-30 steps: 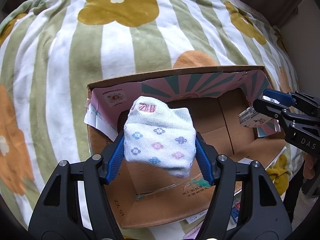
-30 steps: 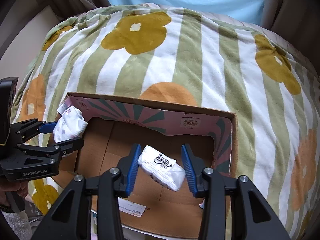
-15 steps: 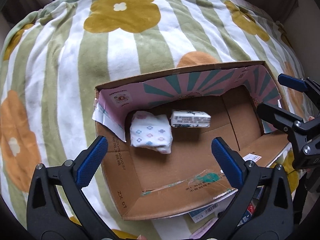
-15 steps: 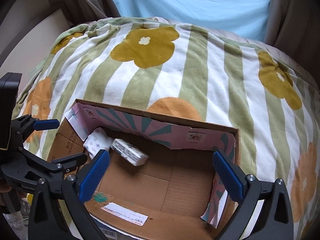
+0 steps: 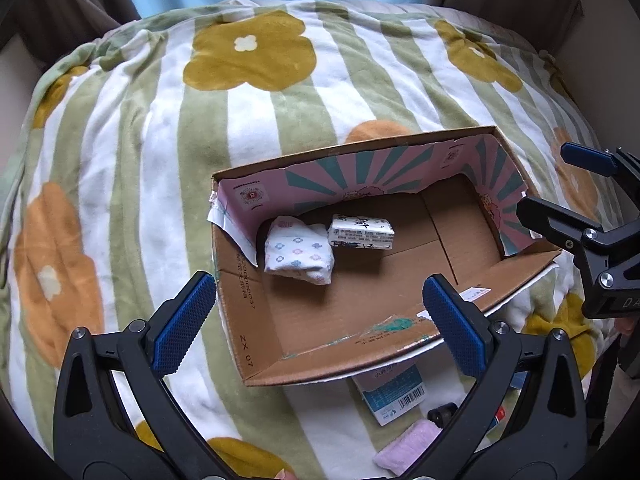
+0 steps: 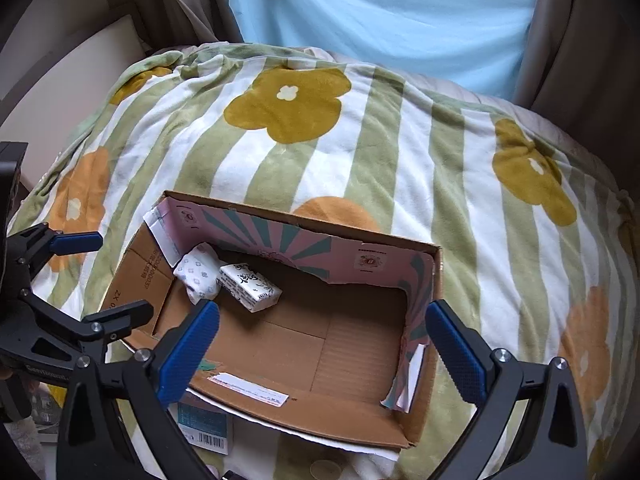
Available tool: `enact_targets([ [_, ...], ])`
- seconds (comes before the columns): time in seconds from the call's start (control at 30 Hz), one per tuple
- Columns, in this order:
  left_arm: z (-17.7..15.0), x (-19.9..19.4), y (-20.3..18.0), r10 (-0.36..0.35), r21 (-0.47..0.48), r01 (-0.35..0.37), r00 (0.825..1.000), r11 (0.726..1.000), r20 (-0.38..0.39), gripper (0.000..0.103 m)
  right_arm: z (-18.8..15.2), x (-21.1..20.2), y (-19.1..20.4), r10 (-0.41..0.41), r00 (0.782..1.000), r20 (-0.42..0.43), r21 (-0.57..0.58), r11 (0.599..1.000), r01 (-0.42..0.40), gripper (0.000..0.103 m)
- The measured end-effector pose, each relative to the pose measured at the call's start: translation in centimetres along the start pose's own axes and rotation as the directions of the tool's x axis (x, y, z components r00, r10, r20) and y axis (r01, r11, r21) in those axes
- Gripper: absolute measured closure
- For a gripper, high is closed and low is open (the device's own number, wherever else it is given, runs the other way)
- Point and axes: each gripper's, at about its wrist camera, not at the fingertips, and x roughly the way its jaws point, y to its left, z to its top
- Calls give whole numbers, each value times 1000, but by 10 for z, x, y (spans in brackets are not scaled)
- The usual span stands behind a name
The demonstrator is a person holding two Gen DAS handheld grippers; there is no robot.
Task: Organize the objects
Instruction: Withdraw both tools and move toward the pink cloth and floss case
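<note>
Striped floral blanket [image 5: 160, 152] covers the bed under our box [image 5: 256, 344]. Both grippers — left [image 5: 316, 324], right [image 6: 320, 350] — hover with jaws wide open, holding nothing. Inside the box, at its far left corner, the socks [image 5: 298, 254] and tissue pack [image 5: 362, 232] lie touching. Next, we judge, comes fetching the loose items [image 5: 394, 394] by its near wall.

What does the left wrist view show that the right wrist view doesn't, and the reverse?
Only the left wrist view: a pink folded cloth and a small black cylinder on the blanket near the box's near edge.

Only the right wrist view: the cream panel at far left.

Both: the cardboard box holding the rolled white sock beside the tissue pack, the floral striped blanket, and both grippers, left and right, open and empty.
</note>
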Motion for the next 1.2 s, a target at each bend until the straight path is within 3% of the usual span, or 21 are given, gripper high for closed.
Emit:
enact_targets([
  [0.17,-16,-42,-8,16,13,-17,996,1000,83,0,-12,-38,4,11,998,56,-15,1000,-10,1],
  [0.33,-50,-83,-18,21,37,-28,982,999,185,0,-38,-88,10,20,986,164,-35,999,-14,0],
  [0.47,-90,-98,-27,-32,43,23,974,999,222,0,-71,-108,12,81,981,177,-29,997,-78,0],
  [0.53,-113,-99,-34,-67,41,59,969,997,237,0,-91,-112,15,75,980,187,-22,997,-72,0],
  [0.67,-157,-92,-46,-121,45,114,962,992,245,0,-137,-110,25,45,976,215,-36,999,-38,0],
  [0.83,-203,-67,-54,-117,27,114,967,993,227,0,-189,-87,37,-8,985,175,-34,999,14,1],
  [1.03,-241,-32,-57,-120,9,121,969,993,217,0,-241,-56,46,-44,991,123,-14,999,46,1],
  [1.2,-265,-5,-66,-160,19,160,967,987,197,1,-275,-39,54,-21,994,105,18,1000,19,1],
])
